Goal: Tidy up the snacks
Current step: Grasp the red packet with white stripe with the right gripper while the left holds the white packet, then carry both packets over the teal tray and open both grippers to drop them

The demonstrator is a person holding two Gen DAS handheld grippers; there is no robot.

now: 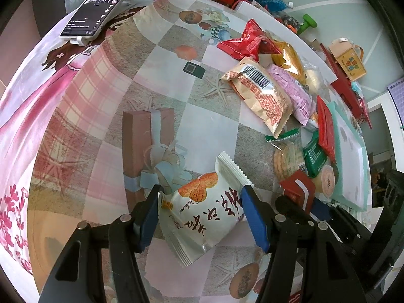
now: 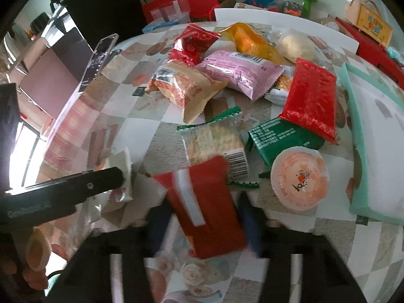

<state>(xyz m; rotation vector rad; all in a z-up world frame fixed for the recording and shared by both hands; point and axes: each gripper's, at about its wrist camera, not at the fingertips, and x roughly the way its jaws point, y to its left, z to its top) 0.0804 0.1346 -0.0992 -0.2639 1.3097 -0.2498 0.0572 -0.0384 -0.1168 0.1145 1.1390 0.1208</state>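
Observation:
My left gripper (image 1: 200, 214) is shut on a white snack packet (image 1: 202, 214) printed with orange crackers, held just above the patterned tablecloth (image 1: 164, 88). My right gripper (image 2: 204, 217) is shut on a red packet with a white stripe (image 2: 204, 207); that view is motion-blurred. The red packet also shows in the left wrist view (image 1: 298, 192), at the right. A pile of snacks lies beyond: a beige packet (image 2: 186, 88), a pink packet (image 2: 237, 72), a red flat packet (image 2: 310, 98), a green packet (image 2: 280, 139), a clear cracker packet (image 2: 214, 141) and a jelly cup (image 2: 300, 179).
A phone on a stand (image 1: 101, 7) stands at the far left of the table. A teal-edged tray (image 2: 373, 139) lies at the right. Red boxes (image 2: 186, 2), a small carton (image 2: 373, 22) and a green dumbbell (image 2: 308, 2) sit behind the table. The left gripper's body (image 2: 63, 189) crosses the right view's left side.

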